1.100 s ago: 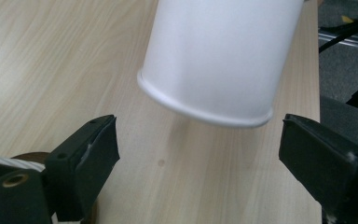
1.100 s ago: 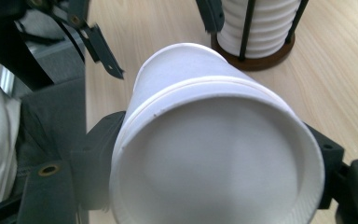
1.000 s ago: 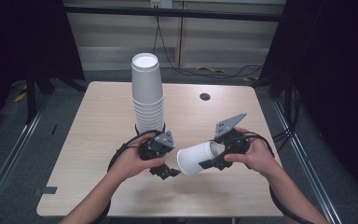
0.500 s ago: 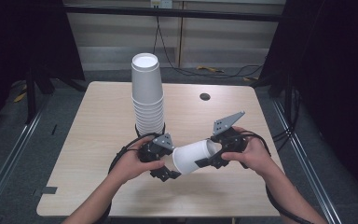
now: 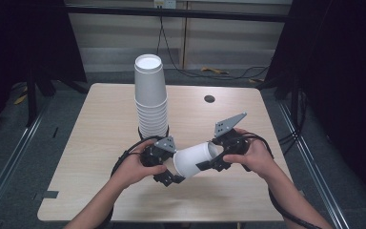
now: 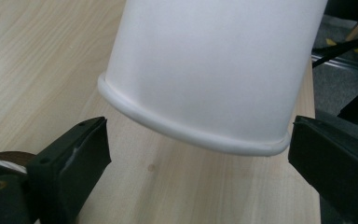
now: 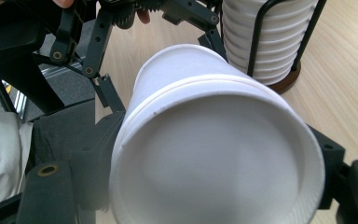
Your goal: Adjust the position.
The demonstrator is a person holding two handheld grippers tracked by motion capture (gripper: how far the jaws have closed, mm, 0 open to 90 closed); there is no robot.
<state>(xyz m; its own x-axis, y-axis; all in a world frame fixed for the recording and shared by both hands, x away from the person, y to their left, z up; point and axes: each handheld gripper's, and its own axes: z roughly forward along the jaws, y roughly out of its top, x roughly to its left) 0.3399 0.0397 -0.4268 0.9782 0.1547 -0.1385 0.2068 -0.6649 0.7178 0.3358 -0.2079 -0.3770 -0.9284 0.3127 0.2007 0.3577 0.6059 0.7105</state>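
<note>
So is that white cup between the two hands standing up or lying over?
Tipped on its side: the cup is held level above the table by the right gripper, rim toward the left gripper.

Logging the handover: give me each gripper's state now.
Left gripper: jaws just opening, open, clear of the paper cup.
Right gripper: shut on the paper cup.

cup (image 6: 214, 70): top cut off by the frame in the left gripper view
cup stack (image 7: 265, 37): only the lower part fits in, rack base half hidden behind the cup

Left gripper (image 5: 170, 168): jaws just opened, standing apart.
Right gripper (image 5: 208, 161): jaws clamped, wrist turned inward.
</note>
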